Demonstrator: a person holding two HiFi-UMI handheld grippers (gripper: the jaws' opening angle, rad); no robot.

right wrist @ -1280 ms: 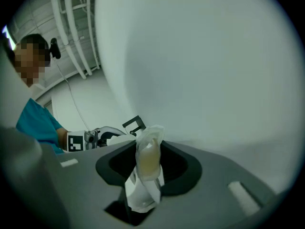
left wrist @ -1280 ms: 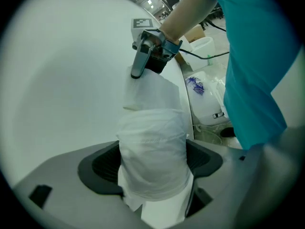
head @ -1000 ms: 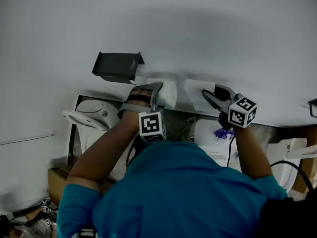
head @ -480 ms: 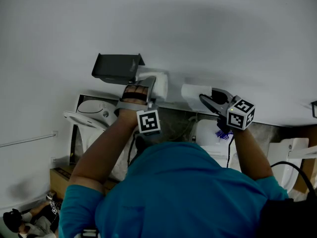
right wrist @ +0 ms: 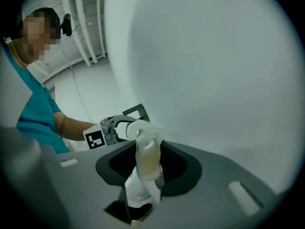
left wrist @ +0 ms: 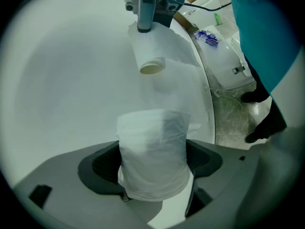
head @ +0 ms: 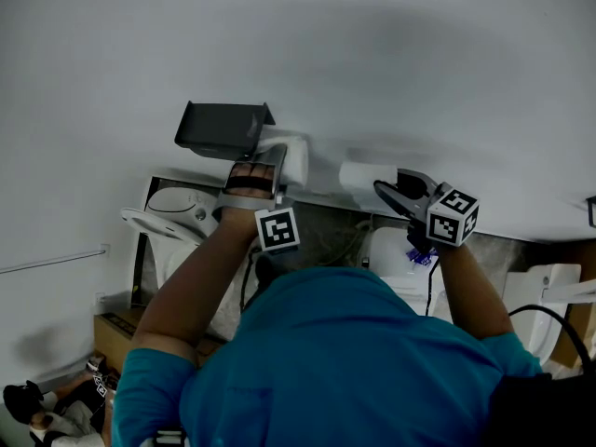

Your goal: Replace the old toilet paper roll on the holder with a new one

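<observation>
The dark wall holder [head: 222, 127] stands bare on the white wall. My left gripper [head: 277, 162] is shut on a full white toilet paper roll [head: 295, 158] just right of the holder. The left gripper view shows this roll [left wrist: 152, 132] squeezed between the pads of the left gripper [left wrist: 155, 160]. To the right, my right gripper [head: 395, 188] is shut on the thin old roll [head: 358, 175], held against the wall. In the right gripper view the old roll [right wrist: 148, 154] shows its cardboard core and a loose paper tail between the jaws of the right gripper [right wrist: 145, 171].
Below the holder stands a white toilet [head: 175, 218] with its lid up. A second white fixture [head: 399, 261] with a blue mark sits under my right arm. A cardboard box [head: 110, 330] lies on the floor at left, and a person [head: 37, 410] crouches at the bottom left.
My left gripper has carried the full roll leftward and up, close beside the holder. The right gripper with the old roll has stayed almost in place.
</observation>
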